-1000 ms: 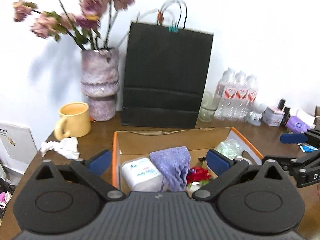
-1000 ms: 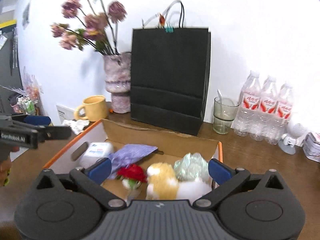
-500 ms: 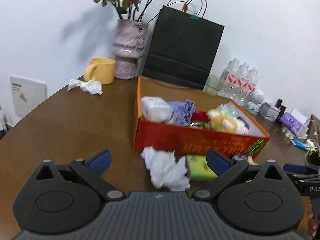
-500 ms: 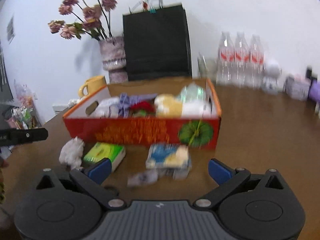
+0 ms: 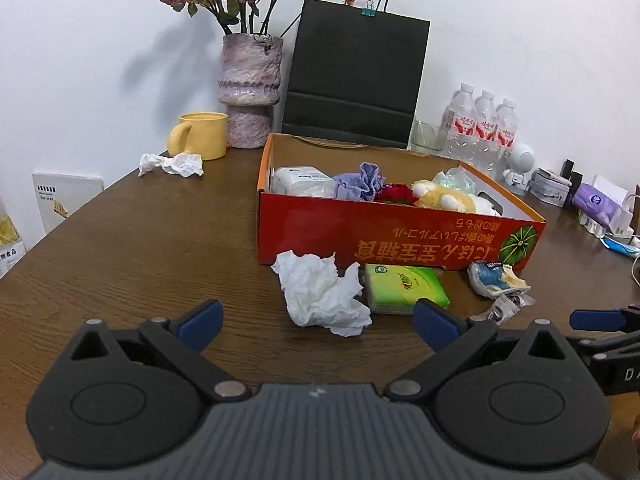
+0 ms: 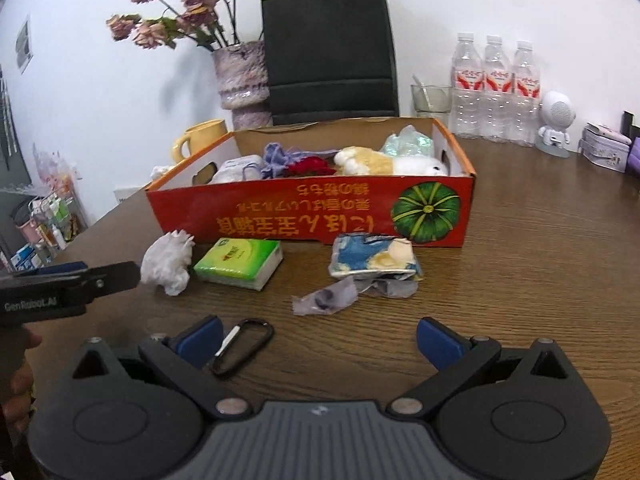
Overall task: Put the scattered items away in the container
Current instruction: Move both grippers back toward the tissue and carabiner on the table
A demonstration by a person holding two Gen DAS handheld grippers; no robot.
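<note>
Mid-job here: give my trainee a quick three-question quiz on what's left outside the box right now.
1. True or false: the green tissue pack already lies inside the red box.
2. Which lies closest to the right gripper? A) black carabiner B) yellow mug C) water bottles
3. Fill in: both grippers, the left gripper too, are ____ and hold nothing.

Key: 1 false, it lies on the table in front of the box. 2 A. 3 open.

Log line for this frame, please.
left gripper: open, empty | right gripper: open, empty | red box: partly filled | crumpled tissue, green tissue pack, carabiner: on table
</note>
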